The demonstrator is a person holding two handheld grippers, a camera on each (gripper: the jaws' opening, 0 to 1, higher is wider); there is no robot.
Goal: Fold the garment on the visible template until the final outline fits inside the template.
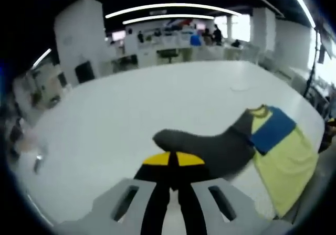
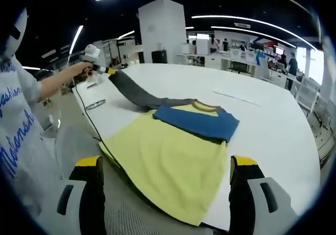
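The garment is a yellow shirt [image 2: 173,161] lying on the white table [image 2: 273,135], with a blue sleeve [image 2: 197,122] folded across its chest. Its grey sleeve [image 2: 134,93] is stretched out to the far left. My left gripper [image 2: 109,71], held by a person's hand, is shut on the end of that sleeve. In the left gripper view the yellow-tipped jaws of my left gripper [image 1: 172,160] pinch the grey sleeve [image 1: 210,146], and the shirt [image 1: 286,167] lies to the right. My right gripper [image 2: 167,164] is open, low over the shirt's hem near the table edge.
A thin pale strip [image 2: 235,96] lies on the table beyond the shirt. A black cable [image 2: 90,122] runs along the near table edge, beside a small object [image 2: 95,105]. The person's printed shirt [image 2: 16,130] is at the left. Desks and people fill the background.
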